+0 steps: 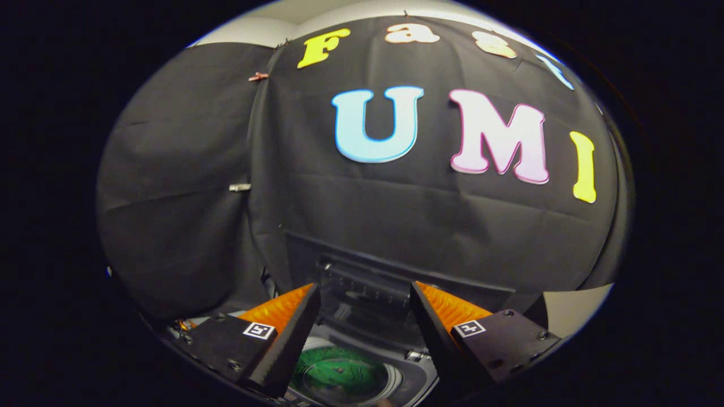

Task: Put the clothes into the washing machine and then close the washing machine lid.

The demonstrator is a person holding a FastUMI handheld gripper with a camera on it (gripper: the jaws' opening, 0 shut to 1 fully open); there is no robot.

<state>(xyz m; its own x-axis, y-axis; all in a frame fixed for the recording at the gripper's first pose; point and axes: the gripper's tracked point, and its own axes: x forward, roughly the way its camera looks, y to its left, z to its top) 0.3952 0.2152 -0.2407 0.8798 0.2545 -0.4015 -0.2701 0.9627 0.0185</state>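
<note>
Tool [365, 294]: fingers spread apart, holding nothing, above washing machine drum [342, 376]. Green garment [339, 367] inside drum; lid [362, 294] raised behind it. Risk: lid slipping from fingers, slamming.

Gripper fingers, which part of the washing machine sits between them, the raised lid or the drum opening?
The raised lid stands between the open gripper fingers; the drum opening, green inside, lies lower.
</note>
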